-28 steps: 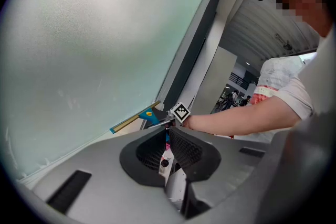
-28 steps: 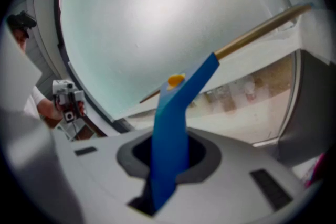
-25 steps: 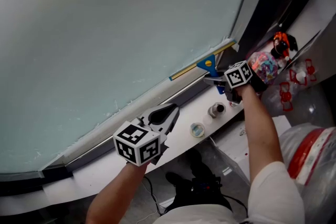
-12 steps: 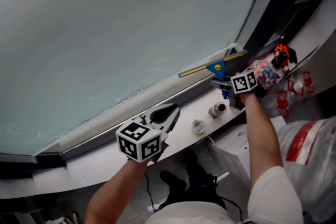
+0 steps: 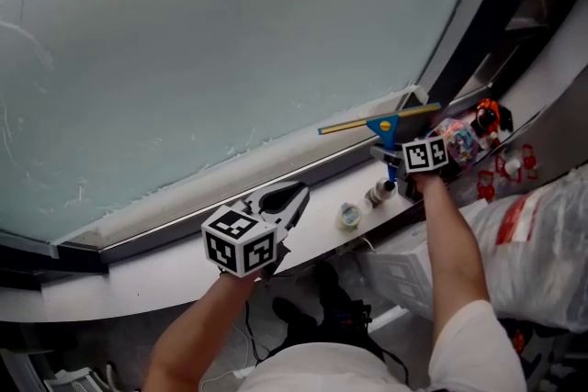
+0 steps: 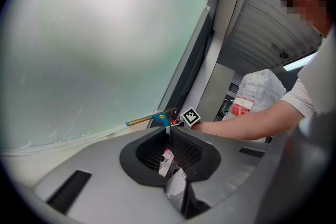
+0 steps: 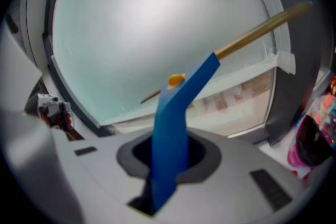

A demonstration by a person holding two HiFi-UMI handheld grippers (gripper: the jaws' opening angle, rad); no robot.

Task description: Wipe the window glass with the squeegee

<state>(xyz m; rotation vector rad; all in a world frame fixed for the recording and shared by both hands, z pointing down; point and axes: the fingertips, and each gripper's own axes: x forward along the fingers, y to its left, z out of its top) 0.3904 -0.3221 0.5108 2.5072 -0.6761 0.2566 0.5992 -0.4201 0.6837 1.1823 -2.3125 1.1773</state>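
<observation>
Left gripper: I have its jaws clenched together with nothing between them; it hovers over the windowsill
Sill items: a tape roll and a small cylinder sit between my two grippers
Right gripper: jaws grasping the blue handle of the squeegee
Blade: lies along the bottom edge of the window glass, near its lower right corner
</observation>
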